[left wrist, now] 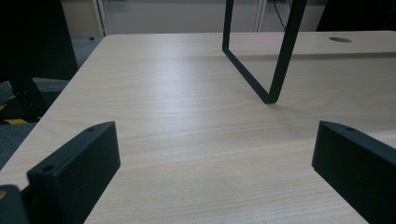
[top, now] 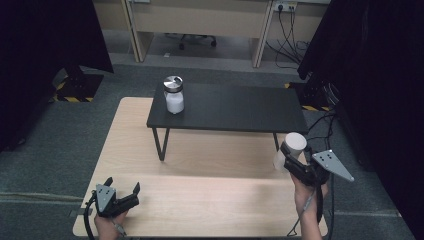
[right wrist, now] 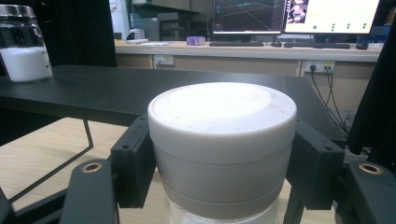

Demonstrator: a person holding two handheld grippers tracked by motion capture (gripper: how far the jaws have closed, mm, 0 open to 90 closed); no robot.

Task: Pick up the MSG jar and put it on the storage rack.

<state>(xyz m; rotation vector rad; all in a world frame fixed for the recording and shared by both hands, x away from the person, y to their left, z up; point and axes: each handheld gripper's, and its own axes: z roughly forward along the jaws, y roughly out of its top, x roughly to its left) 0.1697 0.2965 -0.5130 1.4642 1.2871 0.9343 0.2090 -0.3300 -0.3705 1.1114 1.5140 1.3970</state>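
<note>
My right gripper (top: 296, 161) has its jaws clamped on the white lid of a jar (right wrist: 222, 140), held upright above the bench (top: 200, 205) near its right edge, level with the black shelf (top: 230, 107); my hand (top: 308, 195) grips from below. My left gripper (top: 119, 196) rests low on the bench, jaws wide apart and empty.

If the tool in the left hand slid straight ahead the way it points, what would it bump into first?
Probably the black metal leg of the raised shelf. The left tool is open over bare tabletop, and that leg stands slightly right of centre ahead, so it might just pass.
</note>
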